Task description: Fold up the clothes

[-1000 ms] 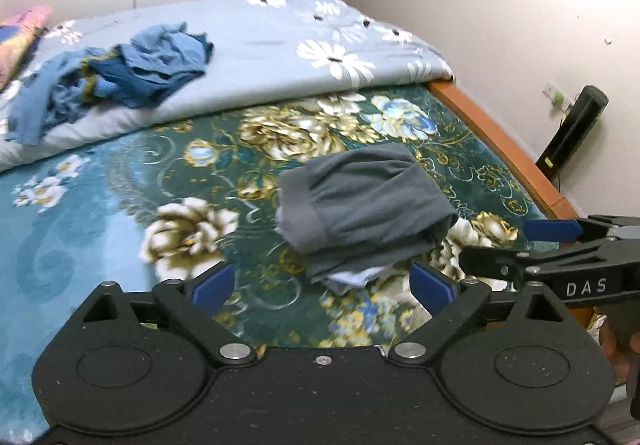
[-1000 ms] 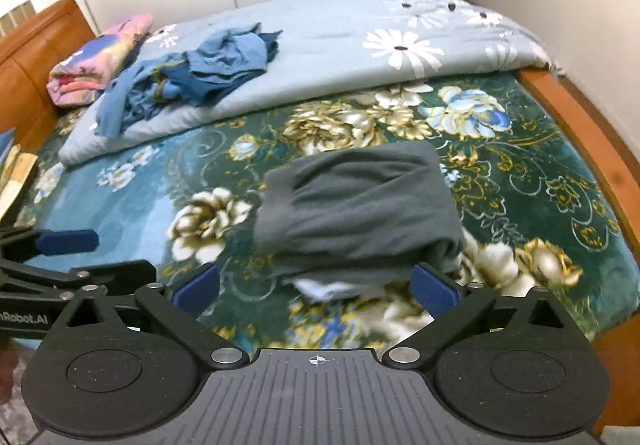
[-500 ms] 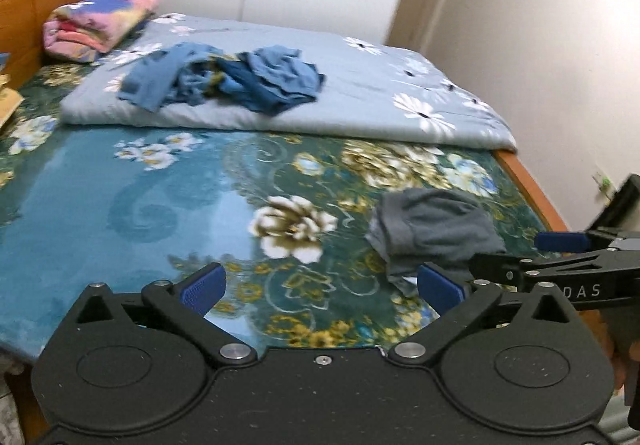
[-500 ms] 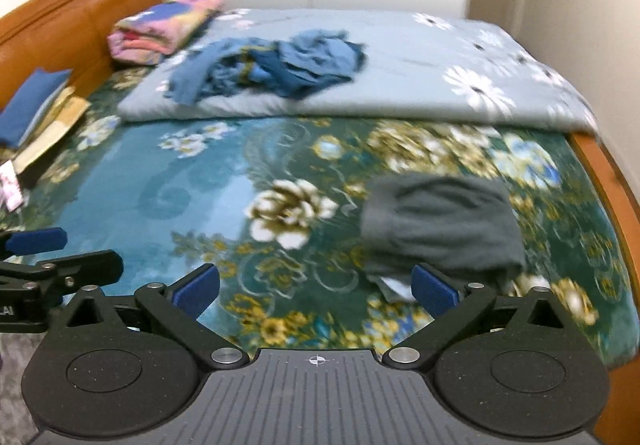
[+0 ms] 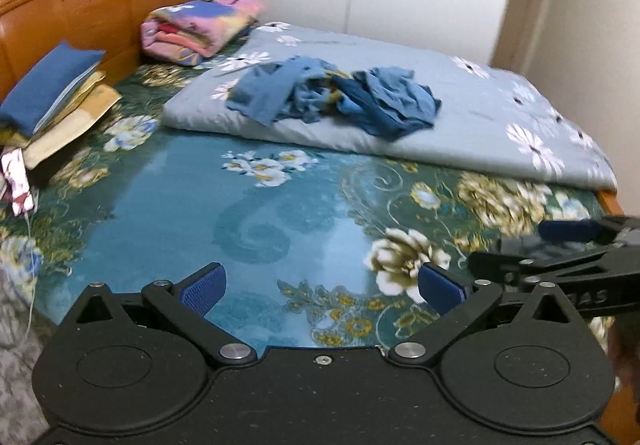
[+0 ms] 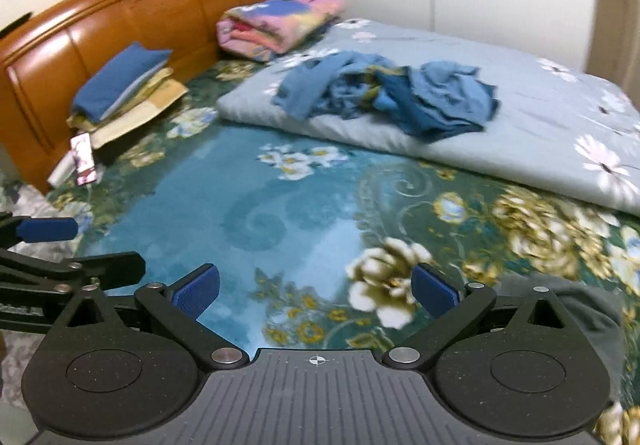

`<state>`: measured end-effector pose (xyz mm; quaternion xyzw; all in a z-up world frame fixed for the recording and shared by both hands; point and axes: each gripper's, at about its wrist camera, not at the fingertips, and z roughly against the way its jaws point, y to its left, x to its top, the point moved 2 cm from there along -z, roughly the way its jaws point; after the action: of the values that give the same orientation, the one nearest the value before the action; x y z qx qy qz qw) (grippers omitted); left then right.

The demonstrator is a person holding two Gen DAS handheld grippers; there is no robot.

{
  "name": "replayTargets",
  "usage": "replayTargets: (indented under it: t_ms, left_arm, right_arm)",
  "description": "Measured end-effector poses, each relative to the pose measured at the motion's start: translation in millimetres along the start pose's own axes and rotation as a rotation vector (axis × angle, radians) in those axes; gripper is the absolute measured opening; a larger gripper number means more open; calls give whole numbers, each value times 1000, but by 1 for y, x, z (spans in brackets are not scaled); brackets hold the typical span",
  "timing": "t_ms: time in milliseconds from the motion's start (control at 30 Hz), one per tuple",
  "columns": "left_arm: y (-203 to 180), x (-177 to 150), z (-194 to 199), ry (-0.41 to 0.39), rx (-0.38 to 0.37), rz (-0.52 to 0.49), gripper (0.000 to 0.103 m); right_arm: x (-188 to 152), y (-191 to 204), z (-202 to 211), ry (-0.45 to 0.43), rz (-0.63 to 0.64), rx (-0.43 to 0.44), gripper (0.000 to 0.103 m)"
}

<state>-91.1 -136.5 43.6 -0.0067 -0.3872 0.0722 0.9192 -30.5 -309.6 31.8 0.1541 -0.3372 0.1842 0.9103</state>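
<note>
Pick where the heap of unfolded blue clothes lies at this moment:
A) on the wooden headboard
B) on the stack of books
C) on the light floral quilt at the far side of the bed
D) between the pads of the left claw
C: the blue clothes lie crumpled on top of the light floral quilt, well clear of both open claws.

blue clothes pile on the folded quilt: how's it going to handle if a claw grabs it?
Blue clothes pile: probably floppy, since it lies crumpled in loose folds. Likely light thin fabric. Several pieces look tangled, so one pinch may drag neighbours along the quilt.
</note>
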Motion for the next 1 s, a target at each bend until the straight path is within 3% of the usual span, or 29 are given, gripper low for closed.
replayTargets:
  t_ms: [200, 300, 400, 600, 767, 1000]
  left_arm:
    - [19, 12, 3, -13, 79, 35, 101]
    - [33, 18, -1, -12, 68, 83, 101]
    - [44, 21, -10, 11, 54, 100, 101]
    - [79, 33, -29, 31, 99, 88, 101]
    - [126, 55, -57, 10, 41, 21, 101]
    - [226, 98, -76, -34, 9, -69, 102]
  right_arm:
    - [16, 7, -21, 8, 24, 42, 103]
    - [19, 10, -30, 27, 29, 57, 103]
    - [23, 11, -40, 35, 6, 37, 103]
    - [35, 26, -63, 42, -24, -10, 103]
    - [52, 52, -91, 33, -65, -86, 103]
    - [76, 131, -123, 58, -136, -188, 103]
